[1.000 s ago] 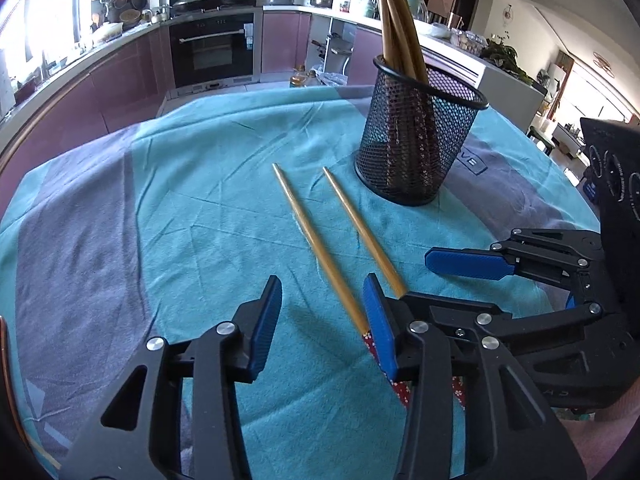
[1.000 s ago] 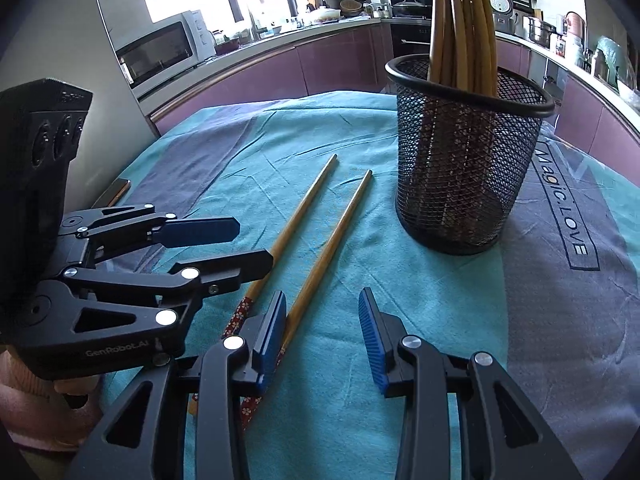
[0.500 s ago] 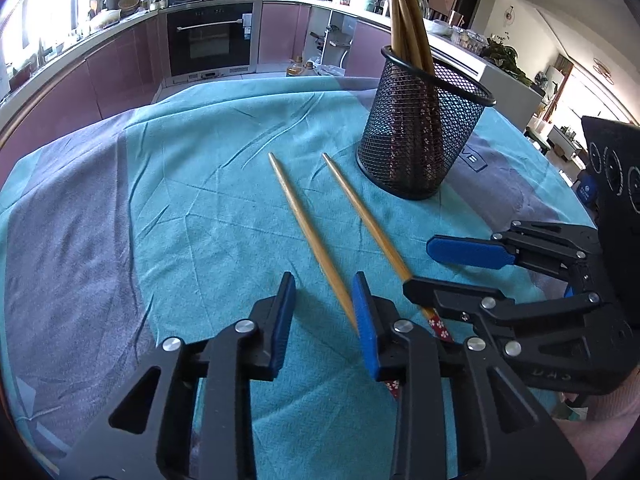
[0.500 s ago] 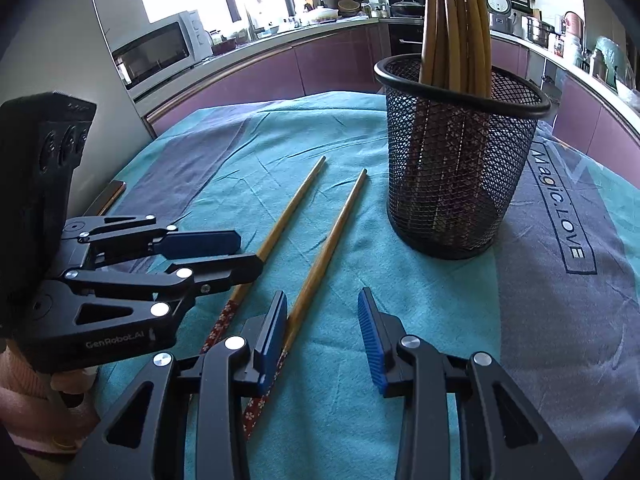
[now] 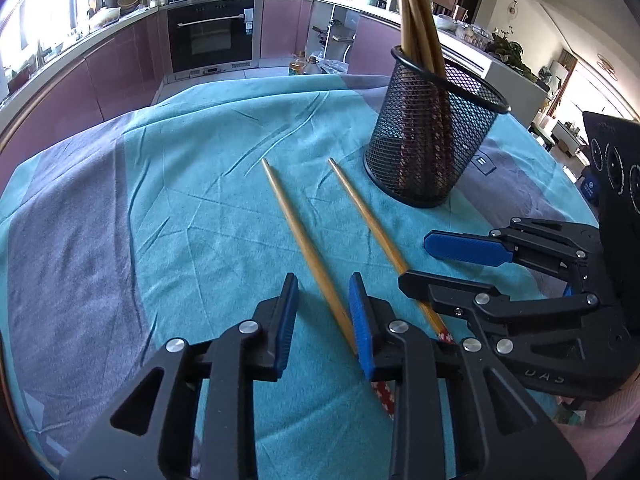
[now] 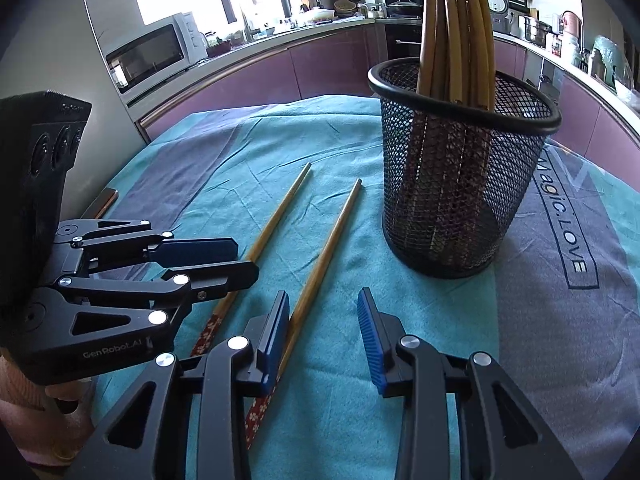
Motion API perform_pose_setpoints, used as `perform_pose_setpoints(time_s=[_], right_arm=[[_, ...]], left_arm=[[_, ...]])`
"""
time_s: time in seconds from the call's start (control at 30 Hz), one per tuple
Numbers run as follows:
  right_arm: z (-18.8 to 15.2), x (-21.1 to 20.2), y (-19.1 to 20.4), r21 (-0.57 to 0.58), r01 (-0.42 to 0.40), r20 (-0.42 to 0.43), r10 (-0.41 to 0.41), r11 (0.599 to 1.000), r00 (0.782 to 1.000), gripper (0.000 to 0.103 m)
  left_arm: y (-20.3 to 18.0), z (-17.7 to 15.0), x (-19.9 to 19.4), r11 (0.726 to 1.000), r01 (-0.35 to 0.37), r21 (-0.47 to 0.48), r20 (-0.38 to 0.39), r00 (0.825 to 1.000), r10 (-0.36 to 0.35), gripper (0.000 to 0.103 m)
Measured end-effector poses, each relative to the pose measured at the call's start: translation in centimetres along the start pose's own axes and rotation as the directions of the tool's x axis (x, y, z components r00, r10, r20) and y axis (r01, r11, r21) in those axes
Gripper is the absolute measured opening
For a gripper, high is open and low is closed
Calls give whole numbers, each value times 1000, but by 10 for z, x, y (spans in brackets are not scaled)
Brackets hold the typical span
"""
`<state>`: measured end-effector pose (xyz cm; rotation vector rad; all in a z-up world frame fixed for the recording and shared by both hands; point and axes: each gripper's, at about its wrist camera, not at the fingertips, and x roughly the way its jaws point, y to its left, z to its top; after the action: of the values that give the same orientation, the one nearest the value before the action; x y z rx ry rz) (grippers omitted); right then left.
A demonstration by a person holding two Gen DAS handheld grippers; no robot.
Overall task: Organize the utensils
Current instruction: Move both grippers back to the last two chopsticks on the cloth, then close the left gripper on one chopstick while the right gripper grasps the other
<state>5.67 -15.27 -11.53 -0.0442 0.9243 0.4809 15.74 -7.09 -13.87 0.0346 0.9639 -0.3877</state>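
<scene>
Two bamboo chopsticks with red patterned ends lie side by side on the teal cloth. My left gripper (image 5: 323, 320) is open, its fingers on either side of the left chopstick (image 5: 304, 248). My right gripper (image 6: 323, 336) is open, with the right chopstick (image 6: 320, 264) passing by its left finger. It shows in the left wrist view (image 5: 440, 268) over the right chopstick (image 5: 368, 216). The left gripper (image 6: 216, 258) shows in the right wrist view over the left chopstick (image 6: 276, 220). A black mesh holder (image 5: 432, 136) (image 6: 460, 176) stands beyond, holding several chopsticks.
The teal and grey cloth (image 5: 200, 208) covers the round table. Kitchen counters, an oven (image 5: 212, 36) and a microwave (image 6: 152, 56) lie beyond the table's far edge.
My left gripper has moved forward and narrowed around the left chopstick. The right gripper has shifted slightly forward along the right chopstick.
</scene>
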Motion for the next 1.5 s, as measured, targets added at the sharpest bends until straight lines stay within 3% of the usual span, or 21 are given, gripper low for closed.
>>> perform_pose_setpoints(time_s=[0.27, 0.43, 0.77, 1.0, 1.5], right_arm=[[8, 8, 3, -13, 19, 1, -19, 1000, 1000, 33], [8, 10, 3, -13, 23, 0, -23, 1000, 1000, 27], [8, 10, -3, 25, -1, 3, 1, 1000, 1000, 11], [6, 5, -13, 72, -33, 10, 32, 997, 999, 7], [4, -15, -14, 78, -82, 50, 79, 994, 996, 6]], left_arm=[[2, 8, 7, 1000, -3, -5, -9, 1000, 3, 21], [6, 12, 11, 1000, -4, -27, -10, 1000, 4, 13], [2, 11, 15, 998, -1, -57, -1, 1000, 1, 10], [5, 7, 12, 996, 8, -88, 1, 1000, -8, 8], [1, -3, -3, 997, 4, -79, 12, 1000, -4, 8]])
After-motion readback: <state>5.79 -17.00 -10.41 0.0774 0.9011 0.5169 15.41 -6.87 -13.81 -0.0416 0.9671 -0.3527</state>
